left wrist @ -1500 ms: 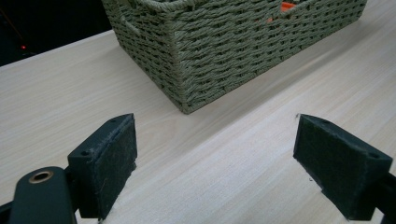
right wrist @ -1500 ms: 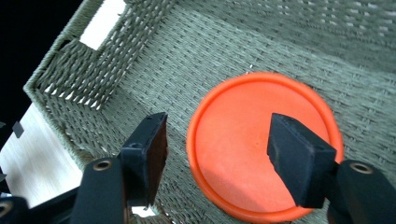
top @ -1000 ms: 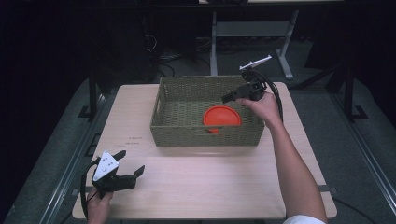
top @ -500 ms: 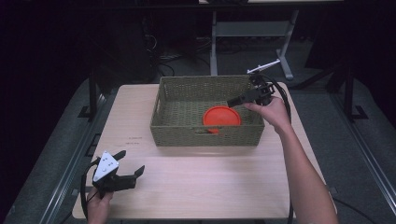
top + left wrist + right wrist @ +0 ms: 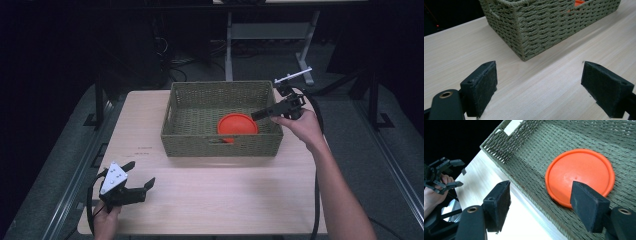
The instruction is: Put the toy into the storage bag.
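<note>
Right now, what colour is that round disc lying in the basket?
Bright orange disc, clearest in the right gripper view.

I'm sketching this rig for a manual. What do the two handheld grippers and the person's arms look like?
Both grippers are black, each with two jaws faced in dark, felt-like square pads. The left gripper carries a grey three-cornered plate on top; the right gripper has a thin silvery bar above it and trails a black cable. The forearms are bare; no sleeves.
</note>
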Demonstrator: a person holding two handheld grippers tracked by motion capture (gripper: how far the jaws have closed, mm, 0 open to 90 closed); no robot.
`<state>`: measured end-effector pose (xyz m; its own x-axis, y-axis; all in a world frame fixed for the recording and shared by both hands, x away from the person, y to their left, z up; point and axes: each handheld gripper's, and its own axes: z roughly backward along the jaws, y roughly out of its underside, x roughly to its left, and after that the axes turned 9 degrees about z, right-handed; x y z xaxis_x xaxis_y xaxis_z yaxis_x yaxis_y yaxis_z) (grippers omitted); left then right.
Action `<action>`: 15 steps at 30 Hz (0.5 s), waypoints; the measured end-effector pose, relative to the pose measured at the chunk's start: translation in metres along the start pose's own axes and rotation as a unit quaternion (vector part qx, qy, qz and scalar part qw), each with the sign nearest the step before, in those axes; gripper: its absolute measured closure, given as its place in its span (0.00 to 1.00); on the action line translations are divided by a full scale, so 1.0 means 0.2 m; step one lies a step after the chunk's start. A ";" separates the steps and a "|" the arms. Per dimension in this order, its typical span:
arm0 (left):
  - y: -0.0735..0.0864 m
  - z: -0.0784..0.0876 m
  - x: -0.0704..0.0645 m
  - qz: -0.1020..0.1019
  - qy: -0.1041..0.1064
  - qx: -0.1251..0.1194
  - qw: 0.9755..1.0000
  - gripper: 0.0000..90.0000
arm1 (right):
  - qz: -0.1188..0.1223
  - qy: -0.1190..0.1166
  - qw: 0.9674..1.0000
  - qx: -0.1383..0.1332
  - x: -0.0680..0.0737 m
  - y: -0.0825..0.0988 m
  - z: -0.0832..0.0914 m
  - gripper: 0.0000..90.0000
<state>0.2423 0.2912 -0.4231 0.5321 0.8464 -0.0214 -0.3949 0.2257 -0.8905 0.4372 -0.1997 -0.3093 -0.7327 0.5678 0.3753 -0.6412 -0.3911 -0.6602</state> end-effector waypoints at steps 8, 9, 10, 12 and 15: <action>0.00 0.00 0.00 0.002 0.001 0.000 1.000 0.14 | 0.005 -0.001 1.000 -0.001 0.02 0.07 0.03 0.35; 0.00 0.00 0.00 0.001 0.001 0.001 1.000 0.14 | 0.004 -0.002 1.000 -0.002 0.02 0.08 0.03 0.35; 0.00 0.00 0.00 0.000 0.000 0.001 1.000 0.14 | 0.006 -0.002 1.000 -0.002 0.02 0.09 0.03 0.35; 0.00 0.00 0.00 0.000 0.000 0.001 1.000 0.14 | 0.005 -0.002 1.000 -0.001 0.03 0.10 0.04 0.35; 0.00 0.00 0.00 -0.001 -0.001 0.000 1.000 0.14 | 0.004 -0.002 1.000 -0.002 0.03 0.12 0.04 0.34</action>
<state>0.2419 0.2911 -0.4231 0.5318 0.8467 -0.0198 -0.3945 0.2269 -0.8904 0.4144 -0.2115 -0.3176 -0.7391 0.5611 0.3726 -0.6340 -0.3928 -0.6662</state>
